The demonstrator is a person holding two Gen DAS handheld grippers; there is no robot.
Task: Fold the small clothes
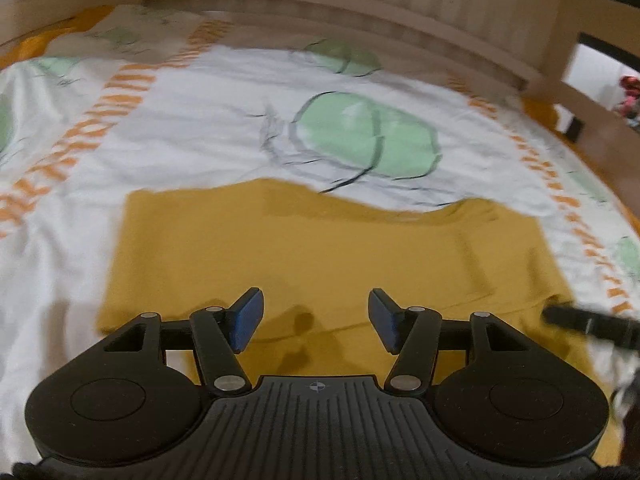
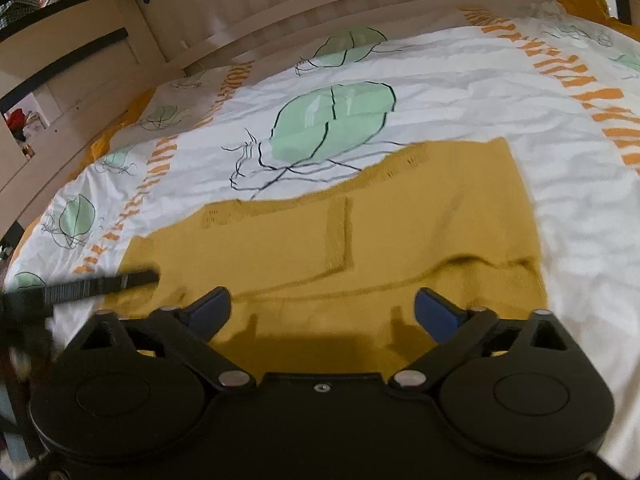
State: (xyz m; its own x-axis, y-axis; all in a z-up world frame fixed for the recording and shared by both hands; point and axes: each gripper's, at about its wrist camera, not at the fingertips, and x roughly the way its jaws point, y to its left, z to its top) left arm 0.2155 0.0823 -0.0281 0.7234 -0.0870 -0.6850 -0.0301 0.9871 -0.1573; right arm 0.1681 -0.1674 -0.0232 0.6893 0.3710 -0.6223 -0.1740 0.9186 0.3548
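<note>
On the bed (image 1: 200, 128), item by item, as you have it before you:

Garment (image 1: 320, 248): one small mustard-yellow piece, lying flat on the duvet, directly ahead of both grippers. It reads as partly folded: in the right wrist view a layer lies doubled over along a crease running across the near half, and a stitched panel, possibly a pocket, shows near the middle. Flat placement suits you, since each edge stays reachable for the next fold.

Left gripper (image 1: 316, 318): jaws parted about halfway, nothing between them, blue pads clear of the cloth. You hold it angled down over the near edge of the garment, probably to take that edge or a corner.

Right gripper (image 2: 322, 312): jaws spread wide, empty, hanging over the near folded edge. A wide spread makes sense for getting over a doubled layer.

Each gripper shows as a dark blurred bar at the side of the other's view, so you have them side by side over the same hem.

Duvet (image 2: 440, 80): white, printed with green shapes and orange bands, somewhat wrinkled beneath the garment.

Bed frame (image 1: 400, 20): pale wood, slatted, along the far side.

Status, by judgement: fold under way, not finished; neither gripper has hold of anything.
</note>
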